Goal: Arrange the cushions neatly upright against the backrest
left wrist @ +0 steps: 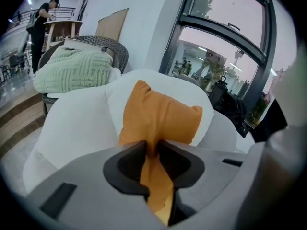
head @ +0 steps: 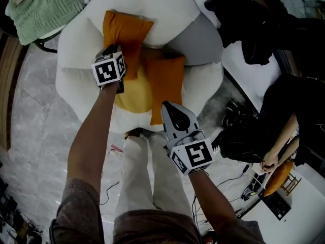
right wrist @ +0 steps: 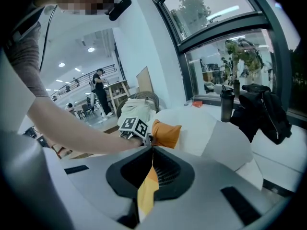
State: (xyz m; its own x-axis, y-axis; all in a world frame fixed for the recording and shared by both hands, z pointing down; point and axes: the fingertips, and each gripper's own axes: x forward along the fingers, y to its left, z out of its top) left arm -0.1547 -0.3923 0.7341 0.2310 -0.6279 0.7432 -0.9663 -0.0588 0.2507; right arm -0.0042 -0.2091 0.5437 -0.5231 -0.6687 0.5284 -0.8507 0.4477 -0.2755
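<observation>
L cushion (head: 127, 32): upright, leaning on the backrest (head: 162, 9), toward its left side. L gripper (left wrist: 152, 146) comes at it from the side away from the backrest. Jaws only slightly apart, w/ a fold of the cushion's lower edge bunched between them and touching both pads; looks like a light pinch.

R cushion (head: 165, 83): in front of the backrest, right of L cushion. Top edge sits near the backrest's foot, the rest lies out over the yellow seat (head: 132, 98), so not upright yet. R gripper (right wrist: 152, 153) is at the edge farthest from the backrest. Jaws nearly together, a thin strip of orange fabric nipped between them, yellow showing below.

Step, as I read it: L cushion approx. placed, R one in hand. Next move prob. needs L jaws to let go w/o dragging the cushion off the backrest. R gripper then has to raise its edge & push toward the backrest so R cushion stands beside L, edges level. Soft fabric, so the grip could slip or the cushion flop fwd.
</observation>
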